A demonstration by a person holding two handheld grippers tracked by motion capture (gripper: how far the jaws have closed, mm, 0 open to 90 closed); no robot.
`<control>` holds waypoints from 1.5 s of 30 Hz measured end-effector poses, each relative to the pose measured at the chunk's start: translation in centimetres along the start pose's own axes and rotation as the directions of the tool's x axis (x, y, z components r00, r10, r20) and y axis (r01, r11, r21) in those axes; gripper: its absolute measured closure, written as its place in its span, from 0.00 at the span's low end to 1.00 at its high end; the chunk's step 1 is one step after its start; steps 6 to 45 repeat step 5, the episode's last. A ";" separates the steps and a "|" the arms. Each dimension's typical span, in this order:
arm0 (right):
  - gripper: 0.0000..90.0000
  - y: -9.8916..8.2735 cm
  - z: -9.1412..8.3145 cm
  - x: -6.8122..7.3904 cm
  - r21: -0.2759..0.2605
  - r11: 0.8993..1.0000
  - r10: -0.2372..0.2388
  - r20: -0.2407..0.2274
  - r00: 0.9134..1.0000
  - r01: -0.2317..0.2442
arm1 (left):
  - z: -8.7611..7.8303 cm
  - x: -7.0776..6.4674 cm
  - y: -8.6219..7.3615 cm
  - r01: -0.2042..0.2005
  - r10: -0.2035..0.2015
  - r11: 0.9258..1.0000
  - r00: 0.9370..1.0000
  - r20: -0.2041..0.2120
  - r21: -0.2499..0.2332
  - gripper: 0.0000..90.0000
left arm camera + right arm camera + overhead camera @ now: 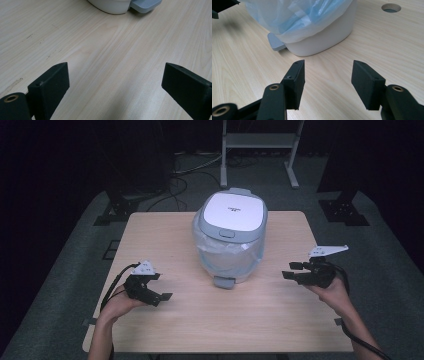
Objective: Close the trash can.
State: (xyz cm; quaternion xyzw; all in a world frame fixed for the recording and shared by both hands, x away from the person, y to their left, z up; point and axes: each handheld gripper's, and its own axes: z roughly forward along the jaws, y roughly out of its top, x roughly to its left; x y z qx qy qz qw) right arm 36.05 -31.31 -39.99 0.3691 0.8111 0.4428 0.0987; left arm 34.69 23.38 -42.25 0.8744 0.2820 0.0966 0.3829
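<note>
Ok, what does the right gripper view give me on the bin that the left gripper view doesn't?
Right gripper view: the blue bag draped over the bin's white wall, and a round hole in the table. Left gripper view: scuff marks on the wood, and little of the bin beyond its base. Both: the pedal bin, its grey pedal, open jaws and bare table between them.

One pedal bin (pixel 230 237) with one plastic liner (pixel 227 254), one table (pixel 175 330), two tongs: left (pixel 159 286), right (pixel 291 271)

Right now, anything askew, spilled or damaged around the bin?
Nothing spilled or broken. One oddity: the pale blue plastic liner hangs loosely bunched over the outside of the white pedal bin, though its lid is shut. The light wood table has faint scuffs. Both grippers are open, off the bin.
</note>
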 end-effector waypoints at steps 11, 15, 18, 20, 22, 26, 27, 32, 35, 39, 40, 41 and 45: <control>0.48 -0.5 -0.1 0.3 -0.006 1.000 0.009 -0.003 1.000 -0.009 | 0.0 0.1 0.0 -0.001 0.001 1.000 1.000 0.001 0.004 0.07; 0.48 -0.5 -0.1 0.3 -0.006 1.000 0.009 -0.003 1.000 -0.009 | 0.0 0.1 0.0 -0.001 0.001 1.000 1.000 0.001 0.004 0.07; 0.48 -0.5 -0.1 0.3 -0.006 1.000 0.009 -0.003 1.000 -0.009 | 0.0 0.1 0.0 -0.001 0.001 1.000 1.000 0.001 0.004 0.07; 0.48 -0.5 -0.1 0.3 -0.006 1.000 0.009 -0.003 1.000 -0.009 | 0.0 0.1 0.0 -0.001 0.001 1.000 1.000 0.001 0.004 0.07; 0.48 -0.5 -0.1 0.3 -0.006 1.000 0.009 -0.003 1.000 -0.009 | 0.0 0.1 0.0 -0.001 0.001 1.000 1.000 0.001 0.004 0.07; 0.48 -0.5 -0.1 0.3 -0.006 1.000 0.009 -0.003 1.000 -0.009 | 0.0 0.1 0.0 -0.001 0.001 1.000 1.000 0.001 0.004 0.07; 0.48 -0.5 -0.1 0.3 -0.006 1.000 0.009 -0.003 1.000 -0.009 | 0.0 0.1 0.0 -0.001 0.001 1.000 1.000 0.001 0.004 0.07; 0.48 -0.5 -0.1 0.3 -0.006 1.000 0.009 -0.003 1.000 -0.009 | 0.0 0.1 0.0 -0.001 0.001 1.000 1.000 0.001 0.004 0.07; 0.48 -0.5 -0.1 0.3 -0.006 1.000 0.009 -0.003 1.000 -0.009 | 0.0 0.1 0.0 -0.001 0.001 1.000 1.000 0.001 0.004 0.07; 0.48 -0.5 -0.1 0.3 -0.006 1.000 0.009 -0.003 1.000 -0.009 | 0.0 0.1 0.0 -0.001 0.001 1.000 1.000 0.001 0.004 0.07; 0.48 -0.5 -0.1 0.3 -0.006 1.000 0.009 -0.003 1.000 -0.009 | 0.0 0.1 0.0 -0.001 0.001 1.000 1.000 0.001 0.004 0.07; 0.48 -0.5 -0.1 0.3 -0.006 1.000 0.009 -0.003 1.000 -0.009 | 0.0 0.1 0.0 -0.001 0.001 1.000 1.000 0.001 0.004 0.07; 0.48 -0.5 -0.1 0.3 -0.006 1.000 0.009 -0.003 1.000 -0.009 | 0.0 0.1 0.0 -0.001 0.001 1.000 1.000 0.001 0.004 0.07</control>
